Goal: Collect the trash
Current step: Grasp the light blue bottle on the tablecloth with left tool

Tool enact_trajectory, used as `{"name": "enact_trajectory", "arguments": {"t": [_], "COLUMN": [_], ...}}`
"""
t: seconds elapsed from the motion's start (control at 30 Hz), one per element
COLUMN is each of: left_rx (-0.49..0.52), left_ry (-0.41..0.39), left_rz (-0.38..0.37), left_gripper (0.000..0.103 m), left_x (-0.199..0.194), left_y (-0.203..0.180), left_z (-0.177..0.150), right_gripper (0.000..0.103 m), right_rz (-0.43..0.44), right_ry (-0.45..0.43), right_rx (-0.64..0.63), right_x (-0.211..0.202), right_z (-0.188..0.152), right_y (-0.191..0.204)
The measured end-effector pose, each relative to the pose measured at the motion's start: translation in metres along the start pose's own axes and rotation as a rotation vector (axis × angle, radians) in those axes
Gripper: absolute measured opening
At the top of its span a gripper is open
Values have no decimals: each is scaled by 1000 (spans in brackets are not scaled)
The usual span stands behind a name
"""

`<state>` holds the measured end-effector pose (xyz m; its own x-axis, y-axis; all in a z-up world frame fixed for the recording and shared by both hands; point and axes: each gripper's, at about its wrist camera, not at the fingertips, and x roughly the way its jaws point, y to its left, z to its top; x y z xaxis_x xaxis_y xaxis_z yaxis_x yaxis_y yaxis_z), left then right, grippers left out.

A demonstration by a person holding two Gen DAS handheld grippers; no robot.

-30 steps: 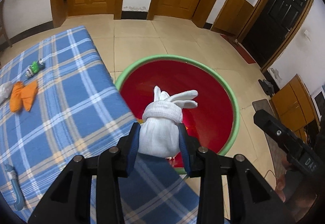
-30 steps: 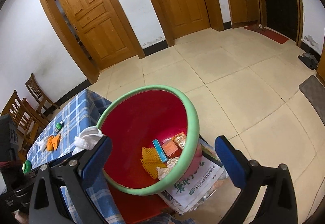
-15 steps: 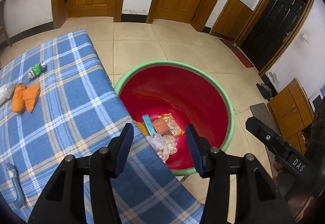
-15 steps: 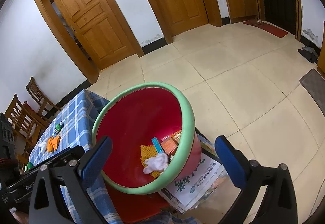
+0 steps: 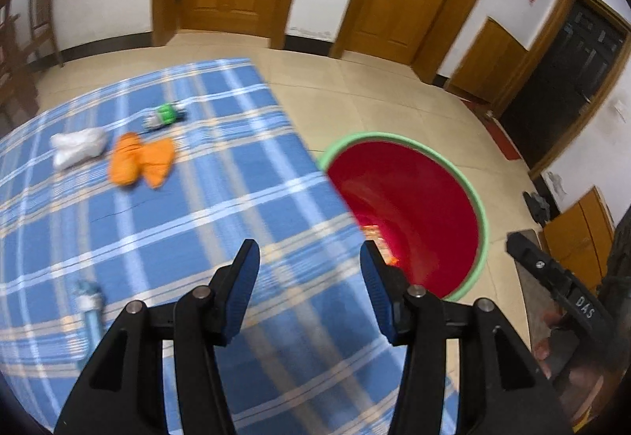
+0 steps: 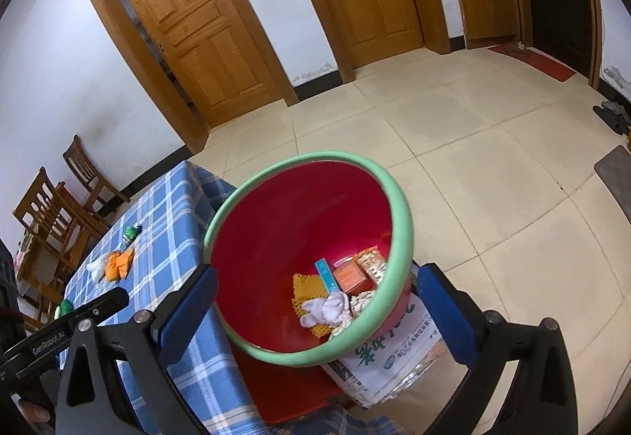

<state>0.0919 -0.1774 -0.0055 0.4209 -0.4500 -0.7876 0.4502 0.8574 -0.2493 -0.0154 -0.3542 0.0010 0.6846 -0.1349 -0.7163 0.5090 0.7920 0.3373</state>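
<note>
My left gripper [image 5: 308,249] stands open and empty above the blue checked table [image 5: 197,238], close to its right edge. On the table lie an orange wrapper [image 5: 142,161], a white crumpled piece [image 5: 79,147], a green item [image 5: 165,115] and a pale blue tube [image 5: 88,305]. Beside the table sits the red bin with a green rim [image 6: 402,222]. A white glove [image 6: 327,310] lies inside it on yellow mesh [image 6: 305,287], next to an orange box [image 6: 349,275]. My right gripper [image 6: 315,273] hovers open over the bin, holding nothing.
Wooden chairs [image 6: 59,206] stand at the table's far side. A printed sack [image 6: 390,356] lies under the bin. Tiled floor [image 6: 473,159] stretches to wooden doors [image 6: 197,32] and a dark door [image 5: 568,88]. Shoes [image 6: 613,113] rest by the right wall.
The left gripper opened and the white glove dropped into the bin. It then swung left, back over the table. The right gripper has stayed in place.
</note>
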Motion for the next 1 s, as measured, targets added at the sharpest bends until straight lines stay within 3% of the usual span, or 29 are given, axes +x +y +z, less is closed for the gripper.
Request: {"name": "enact_trajectory", "arguments": {"t": [0.47, 1.0], "left_rx": [-98, -153], "left_ry": [-30, 9], "left_rz": [158, 224], "left_gripper": [53, 53], "left_x": [-32, -30], "left_y": [72, 112], "left_z": [-23, -52], "right_gripper": [103, 103], "right_rz": [53, 73], "right_ry": [44, 80], "right_rx": [-54, -98], "right_x": [6, 13], "right_z": [-13, -26], "right_y": [34, 60]}}
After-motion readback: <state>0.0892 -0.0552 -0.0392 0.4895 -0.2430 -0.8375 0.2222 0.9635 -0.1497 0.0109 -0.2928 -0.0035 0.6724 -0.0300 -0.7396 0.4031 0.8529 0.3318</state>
